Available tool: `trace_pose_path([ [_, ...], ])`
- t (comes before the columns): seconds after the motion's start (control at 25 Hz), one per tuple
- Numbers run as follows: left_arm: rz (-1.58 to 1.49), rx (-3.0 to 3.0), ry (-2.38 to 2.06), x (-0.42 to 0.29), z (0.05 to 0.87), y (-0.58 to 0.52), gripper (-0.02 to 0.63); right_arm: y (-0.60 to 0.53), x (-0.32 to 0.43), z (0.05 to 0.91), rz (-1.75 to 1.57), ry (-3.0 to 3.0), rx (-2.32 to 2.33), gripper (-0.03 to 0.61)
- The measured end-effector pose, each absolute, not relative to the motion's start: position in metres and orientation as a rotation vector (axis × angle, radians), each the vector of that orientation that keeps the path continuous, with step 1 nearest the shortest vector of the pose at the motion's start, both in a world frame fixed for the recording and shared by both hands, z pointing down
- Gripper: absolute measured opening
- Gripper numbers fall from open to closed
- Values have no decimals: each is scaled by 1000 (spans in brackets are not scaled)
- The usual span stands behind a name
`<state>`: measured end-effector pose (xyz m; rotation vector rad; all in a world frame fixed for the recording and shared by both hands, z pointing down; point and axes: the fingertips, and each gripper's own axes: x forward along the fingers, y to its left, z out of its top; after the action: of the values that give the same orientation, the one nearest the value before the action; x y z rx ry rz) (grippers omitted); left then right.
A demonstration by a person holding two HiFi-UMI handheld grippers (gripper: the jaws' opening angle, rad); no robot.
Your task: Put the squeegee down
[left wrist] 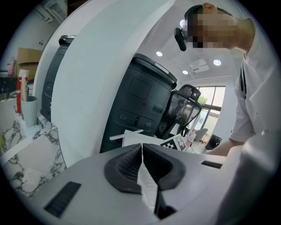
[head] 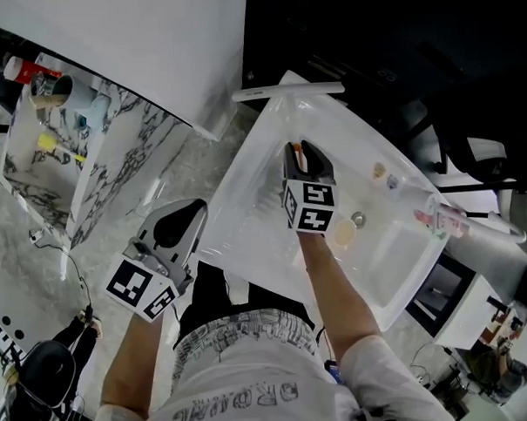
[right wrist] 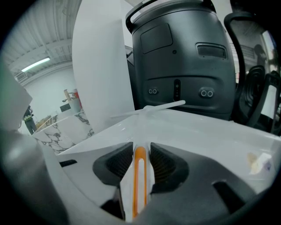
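The squeegee has a long white blade lying across the far rim of the white basin. Its clear stem runs back to my right gripper. In the right gripper view the white handle with an orange stripe sits between the ribbed pads, which press on both its sides, and the blade shows ahead. The right gripper is shut on that handle. My left gripper hangs at the basin's near left edge, apart from the squeegee. The left gripper has its tips touching, with nothing held.
A marble-patterned counter with cups and bottles stands at the left. Inside the basin lie a drain, a pale disc and a pink-capped bottle. A large black machine and an office chair stand beyond.
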<state>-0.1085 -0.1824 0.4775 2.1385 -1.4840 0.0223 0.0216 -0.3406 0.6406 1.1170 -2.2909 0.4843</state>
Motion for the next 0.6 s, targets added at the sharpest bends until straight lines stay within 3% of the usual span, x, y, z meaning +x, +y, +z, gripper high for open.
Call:
trace_pose_path([
  [0.6, -3, 2191, -1474, -106, 460, -183, 26, -338, 31, 610, 469, -2339, 1134, 143],
])
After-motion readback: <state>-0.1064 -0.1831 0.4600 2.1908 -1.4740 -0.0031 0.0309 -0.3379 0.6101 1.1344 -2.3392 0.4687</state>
